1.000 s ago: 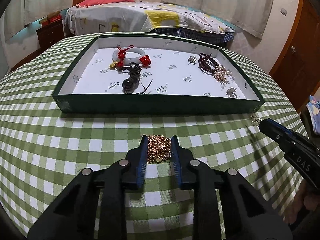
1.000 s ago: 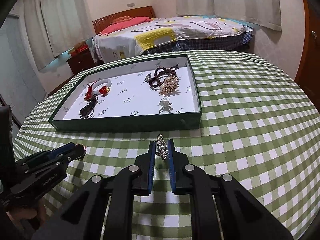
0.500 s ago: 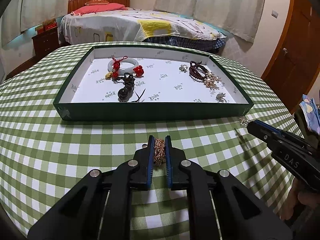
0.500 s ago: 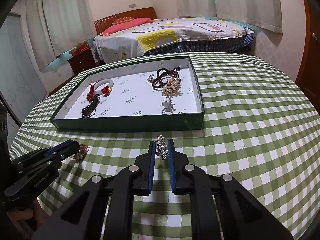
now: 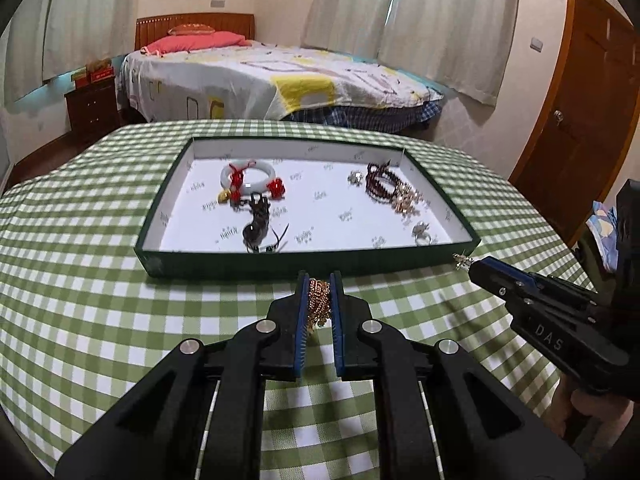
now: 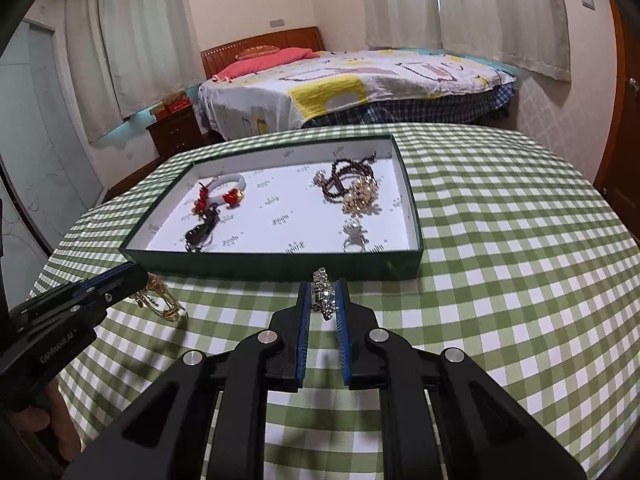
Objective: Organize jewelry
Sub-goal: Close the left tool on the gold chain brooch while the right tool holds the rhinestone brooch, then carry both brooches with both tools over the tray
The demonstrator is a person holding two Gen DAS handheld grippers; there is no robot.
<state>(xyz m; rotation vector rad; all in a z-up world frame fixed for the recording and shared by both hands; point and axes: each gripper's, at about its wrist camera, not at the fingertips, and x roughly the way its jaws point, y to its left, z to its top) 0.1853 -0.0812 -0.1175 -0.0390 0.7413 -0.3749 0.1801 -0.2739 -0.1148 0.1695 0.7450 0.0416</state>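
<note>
Left gripper (image 5: 320, 280): low centre of the left wrist view; jaws clamped on a gold chain piece (image 5: 319, 300), held clear of the green-checked tablecloth (image 5: 100, 300).
Right gripper (image 6: 325, 284): low centre of the right wrist view; jaws clamped on a silver crystal piece (image 6: 323, 294).
Tray (image 5: 304, 262): green with white lining, mid-frame, just beyond both grippers.
Tray, left part: white bangle with red knots (image 5: 248, 176); dark pendant on cord (image 5: 256, 228) just below it in frame.
Tray, right part: dark bead bracelet (image 5: 380, 184), gold flower piece (image 5: 406, 200), silver ring (image 5: 422, 234) near the front wall.
</note>
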